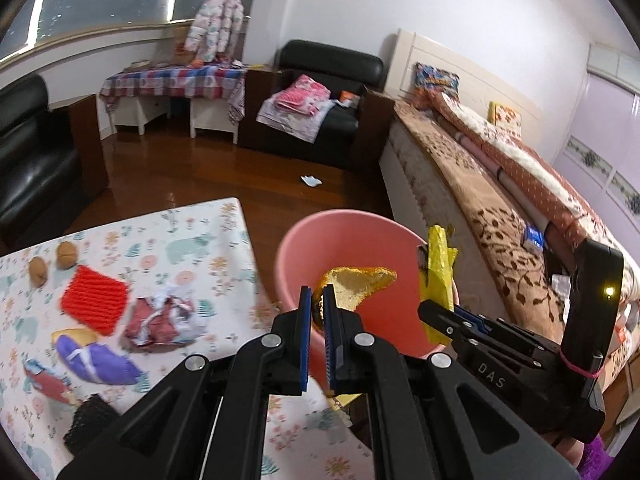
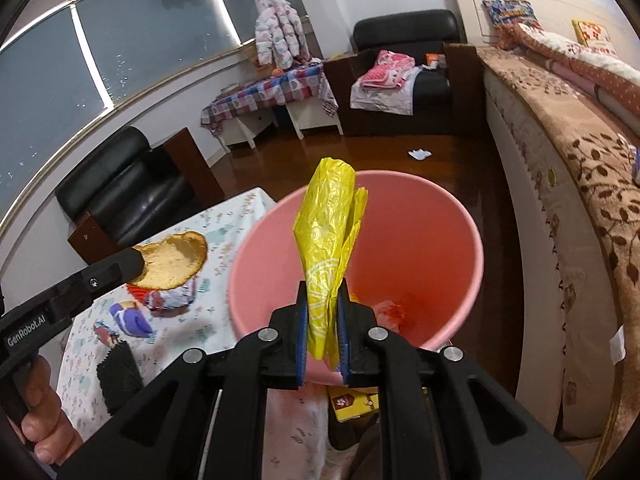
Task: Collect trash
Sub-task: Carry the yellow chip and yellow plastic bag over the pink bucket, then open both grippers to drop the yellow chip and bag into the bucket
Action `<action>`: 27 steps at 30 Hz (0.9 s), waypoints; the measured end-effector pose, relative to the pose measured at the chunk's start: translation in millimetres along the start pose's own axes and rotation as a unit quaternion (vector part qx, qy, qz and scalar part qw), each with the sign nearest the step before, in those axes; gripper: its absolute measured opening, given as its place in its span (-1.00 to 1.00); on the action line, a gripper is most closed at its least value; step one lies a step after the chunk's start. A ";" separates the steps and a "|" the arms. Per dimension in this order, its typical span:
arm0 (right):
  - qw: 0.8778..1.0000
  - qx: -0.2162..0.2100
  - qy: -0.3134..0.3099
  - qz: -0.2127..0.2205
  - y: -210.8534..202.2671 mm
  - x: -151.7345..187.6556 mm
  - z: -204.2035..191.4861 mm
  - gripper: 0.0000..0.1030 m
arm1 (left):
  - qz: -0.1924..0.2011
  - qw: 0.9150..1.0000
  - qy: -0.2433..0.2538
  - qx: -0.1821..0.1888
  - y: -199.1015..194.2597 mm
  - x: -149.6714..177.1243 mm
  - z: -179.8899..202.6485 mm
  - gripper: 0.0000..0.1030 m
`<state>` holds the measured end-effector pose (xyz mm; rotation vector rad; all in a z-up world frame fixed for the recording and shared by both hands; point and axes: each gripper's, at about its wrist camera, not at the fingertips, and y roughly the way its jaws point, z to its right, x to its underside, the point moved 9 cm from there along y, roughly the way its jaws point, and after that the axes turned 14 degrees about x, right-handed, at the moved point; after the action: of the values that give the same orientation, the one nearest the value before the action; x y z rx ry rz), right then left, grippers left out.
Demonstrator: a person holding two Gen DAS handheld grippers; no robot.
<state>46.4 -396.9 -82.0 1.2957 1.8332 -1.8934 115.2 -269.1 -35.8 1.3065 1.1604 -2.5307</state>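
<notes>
You are clamping your right gripper (image 2: 323, 322) on a light, crinkly yellow plastic bag (image 2: 328, 236) above the pink bin (image 2: 472, 240), while your left gripper (image 1: 317, 308) is pinching a thin gold wrapper (image 1: 356, 284) by its edge.

- Round pink plastic bin (image 2: 448, 240) mouth wide open, bottom holds little trash.
- Brown leaf-patterned bed (image 2: 580, 200) close on one side, floral-clothed table (image 1: 192, 240) on the other.
</notes>
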 end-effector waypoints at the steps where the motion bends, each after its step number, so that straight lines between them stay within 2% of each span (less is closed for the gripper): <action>1: 1.000 0.001 0.002 -0.003 2.6 0.3 3.5 -0.75 | -0.007 1.000 0.001 0.001 7.9 1.1 3.3 -0.90; 11: 1.000 0.000 0.010 -0.014 14.8 3.7 15.3 -0.75 | -0.048 0.999 0.008 0.009 48.0 12.5 17.6 -0.89; 15: 1.000 -0.001 0.014 -0.016 17.3 3.6 18.0 -0.75 | -0.049 0.999 0.007 0.016 50.6 14.1 19.8 -0.73; 18: 1.000 -0.007 0.018 -0.019 19.0 2.8 18.2 -0.74 | -0.045 0.999 0.008 0.016 49.3 13.7 20.7 -0.40; 19: 1.000 -0.009 0.020 -0.021 19.4 3.7 17.6 -0.74 | -0.044 0.999 0.008 0.018 48.5 13.5 21.4 -0.35; 24: 0.999 -0.024 0.029 -0.031 20.8 7.8 15.3 -0.61 | -0.043 0.999 0.006 0.022 43.5 14.5 22.3 -0.20; 27: 0.999 -0.031 0.034 -0.030 18.5 7.7 15.0 -0.42 | -0.041 0.999 0.002 0.022 39.8 15.5 21.0 -0.18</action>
<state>47.7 -410.9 -102.7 1.3134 1.9686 -1.8270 106.0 -307.0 -63.1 1.3019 1.1882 -2.6263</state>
